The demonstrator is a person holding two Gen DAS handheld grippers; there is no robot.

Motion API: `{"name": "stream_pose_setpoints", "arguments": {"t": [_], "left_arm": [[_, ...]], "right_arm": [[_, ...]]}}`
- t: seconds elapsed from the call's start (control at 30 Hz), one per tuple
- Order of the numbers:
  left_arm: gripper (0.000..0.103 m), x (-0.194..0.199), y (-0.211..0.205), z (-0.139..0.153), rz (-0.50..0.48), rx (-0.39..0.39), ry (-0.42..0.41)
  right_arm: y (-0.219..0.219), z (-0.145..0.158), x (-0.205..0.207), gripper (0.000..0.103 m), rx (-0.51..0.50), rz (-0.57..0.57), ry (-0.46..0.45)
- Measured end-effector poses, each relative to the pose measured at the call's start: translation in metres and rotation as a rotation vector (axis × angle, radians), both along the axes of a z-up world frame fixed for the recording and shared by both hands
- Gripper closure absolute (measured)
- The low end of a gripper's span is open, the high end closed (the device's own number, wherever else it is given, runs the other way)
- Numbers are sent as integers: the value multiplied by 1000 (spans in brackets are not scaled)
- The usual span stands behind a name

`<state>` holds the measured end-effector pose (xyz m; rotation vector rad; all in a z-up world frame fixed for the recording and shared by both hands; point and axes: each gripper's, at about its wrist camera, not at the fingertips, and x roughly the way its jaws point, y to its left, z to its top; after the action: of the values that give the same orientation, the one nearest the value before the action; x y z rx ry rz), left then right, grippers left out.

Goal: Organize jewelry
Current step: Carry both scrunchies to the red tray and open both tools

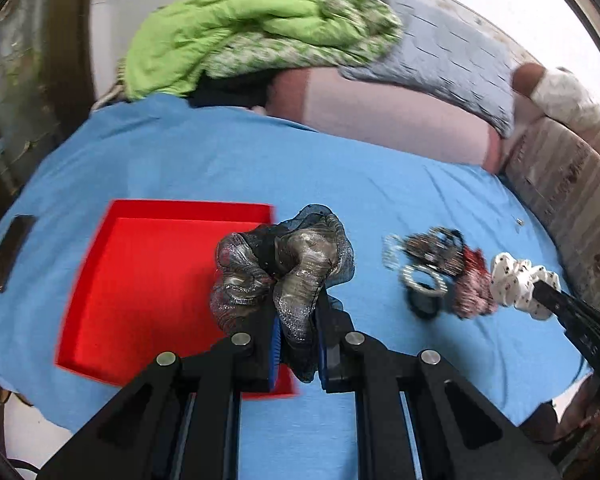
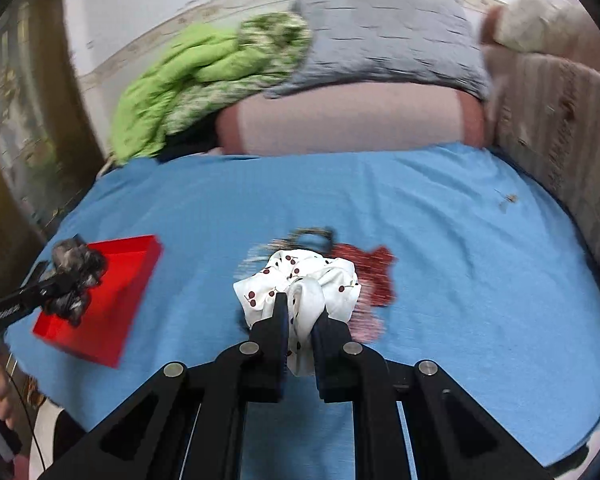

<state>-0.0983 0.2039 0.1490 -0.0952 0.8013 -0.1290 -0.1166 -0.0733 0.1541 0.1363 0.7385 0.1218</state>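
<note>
My left gripper (image 1: 296,320) is shut on a silver-grey metallic scrunchie (image 1: 284,264) and holds it above the right edge of the red tray (image 1: 140,280). It also shows in the right wrist view (image 2: 74,276), over the tray (image 2: 120,276). My right gripper (image 2: 300,312) is shut on a white cherry-print scrunchie (image 2: 300,280), lifted above a pile of hair accessories. In the left wrist view the white scrunchie (image 1: 516,276) sits at the tip of the right gripper, next to a red patterned scrunchie (image 1: 474,280), hoops (image 1: 424,278) and dark pieces (image 1: 436,248).
Everything lies on a blue sheet (image 1: 260,168) on a bed. A dark phone-like slab (image 1: 10,252) lies left of the tray. Green bedding (image 1: 236,28), a grey pillow (image 1: 452,44) and a pink pillow (image 1: 380,116) lie at the back. A wall (image 2: 560,128) runs along the right.
</note>
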Motion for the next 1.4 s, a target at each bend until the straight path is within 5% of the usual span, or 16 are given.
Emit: {"name": "stream_pose_setpoints", "arguments": {"t": [0.47,0.73,0.97,1.23,1.3,1.4], "left_arm": [[89,66,108,-26,148,73,52],[89,115,143,-50,186,107,101],[88,136,156,-67,189,112,126],[74,143,154,-77,184,127,130],[69,143,153,-77,187,125,127],[56,140,155,-73,190,97,119]], "right_arm": [[143,4,65,91,51,244,29],[220,-21,124,91,31,330,70],[251,-56,158,91,0,338,133],[256,-79,168,88,-16,333,170],[257,-79,169,82,-14,336,167],[258,-75,166,53,-21,337,146]]}}
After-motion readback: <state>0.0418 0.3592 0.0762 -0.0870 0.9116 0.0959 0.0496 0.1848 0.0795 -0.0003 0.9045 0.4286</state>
